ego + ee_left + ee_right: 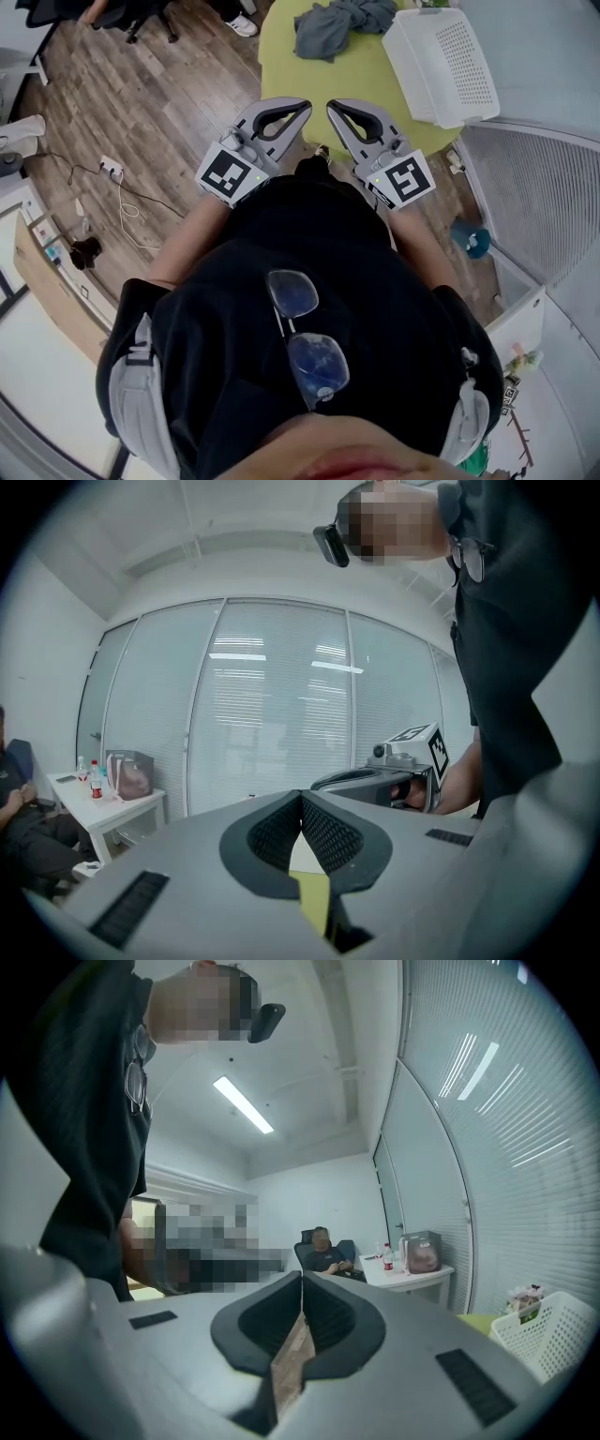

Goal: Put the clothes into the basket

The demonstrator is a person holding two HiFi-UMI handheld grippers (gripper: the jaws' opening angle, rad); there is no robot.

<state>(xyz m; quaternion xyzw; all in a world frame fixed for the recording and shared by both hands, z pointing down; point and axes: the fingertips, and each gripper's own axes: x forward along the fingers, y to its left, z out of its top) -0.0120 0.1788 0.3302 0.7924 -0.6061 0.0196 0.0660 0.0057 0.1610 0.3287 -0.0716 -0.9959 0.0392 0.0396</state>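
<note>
1. I have the left gripper (298, 111) and the right gripper (337, 109) side by side, close in against the person's chest. The tips point toward 12 o'clock, at the green table (281, 58).
2. Both pairs of jaws are pressed together. Each gripper's own view shows the pads meeting along one seam with nothing between them, so neither tool holds anything.
3. I read this as a ready pose. Tucked in and level, the tools are clear of the table edge and can go out to either side.
4. The clothes (339, 26) lie in a grey crumpled heap on the far part of the table. That is at 12 o'clock from the grippers and well apart from both.
5. The basket (441, 61) is white and sits on the table's right side. It is at about 1 o'clock from the right gripper and at 3 o'clock from the heap, near it; I cannot tell whether they touch.
6. None of the clothes are in the basket yet, as far as I can see, so the task looks unstarted.
7. I judge that the jaws must spread before either tool reaches the heap. The loose folds should give an easy pinch, and the basket is only a short carry away.
</note>
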